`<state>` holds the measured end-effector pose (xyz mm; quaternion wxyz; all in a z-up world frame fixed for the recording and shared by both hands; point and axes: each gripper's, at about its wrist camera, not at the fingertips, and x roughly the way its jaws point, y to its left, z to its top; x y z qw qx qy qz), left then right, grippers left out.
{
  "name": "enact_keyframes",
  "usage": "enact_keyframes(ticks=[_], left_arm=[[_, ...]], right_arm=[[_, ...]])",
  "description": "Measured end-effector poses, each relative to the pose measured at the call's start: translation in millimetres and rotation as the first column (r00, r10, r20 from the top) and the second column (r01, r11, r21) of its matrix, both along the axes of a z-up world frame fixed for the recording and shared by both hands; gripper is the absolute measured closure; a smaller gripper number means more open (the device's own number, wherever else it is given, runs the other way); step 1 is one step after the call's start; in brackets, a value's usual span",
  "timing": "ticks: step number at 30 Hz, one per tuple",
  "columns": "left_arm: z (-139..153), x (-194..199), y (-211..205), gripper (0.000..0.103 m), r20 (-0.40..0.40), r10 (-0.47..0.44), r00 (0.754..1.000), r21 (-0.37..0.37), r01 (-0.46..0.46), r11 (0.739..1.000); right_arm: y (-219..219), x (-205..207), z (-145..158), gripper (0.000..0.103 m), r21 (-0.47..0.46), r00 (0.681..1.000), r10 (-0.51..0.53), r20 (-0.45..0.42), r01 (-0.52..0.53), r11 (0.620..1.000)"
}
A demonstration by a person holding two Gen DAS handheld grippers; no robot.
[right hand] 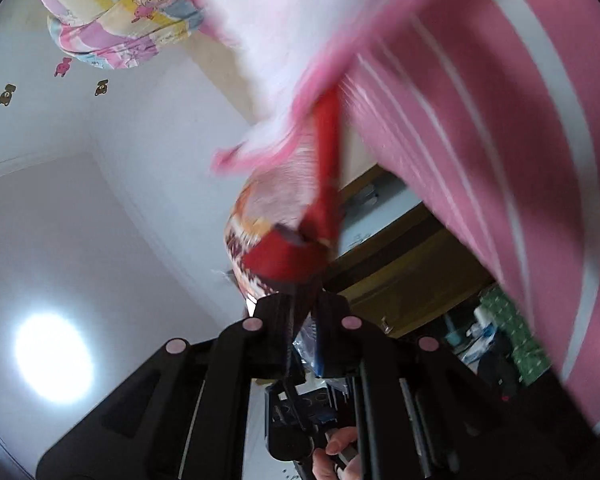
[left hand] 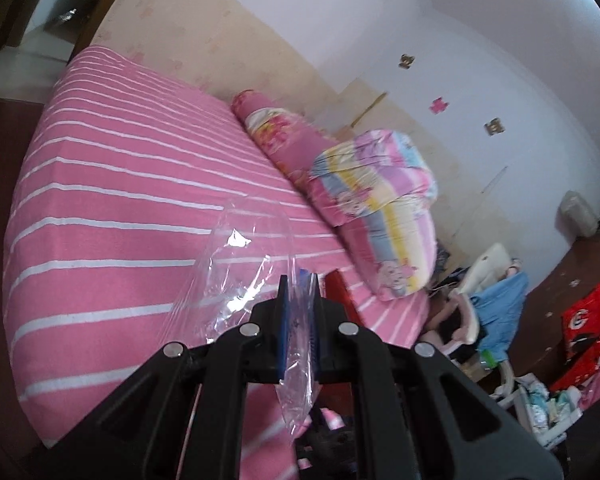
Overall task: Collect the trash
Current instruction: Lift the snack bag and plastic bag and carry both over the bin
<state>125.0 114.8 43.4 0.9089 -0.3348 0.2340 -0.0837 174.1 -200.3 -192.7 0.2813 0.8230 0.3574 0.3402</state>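
While clamped, clear plastic wrapper (left hand: 236,264) in left gripper (left hand: 299,280)

Left wrist cam is looking down over the striped bed (left hand: 120,184); right one is tilting up at the ceiling (right hand: 60,240), close under the bed's edge. Both are catching the rolled quilt (left hand: 380,200).
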Motion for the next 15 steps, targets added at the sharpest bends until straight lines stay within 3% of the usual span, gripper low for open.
enact_keyframes(ticks=[8,15], left_arm=[[34,-44,3,0.095,0.069,0.015,0.997,-0.026,-0.013,1.0],[60,-70,5,0.095,0.132,0.008,0.991,-0.064,0.0,0.998]], right_arm=[[45,-20,48,0.094,0.096,0.997,0.044,0.057,-0.049,0.994],[49,-43,84,0.094,0.13,0.991,0.058,0.122,-0.073,0.989]])
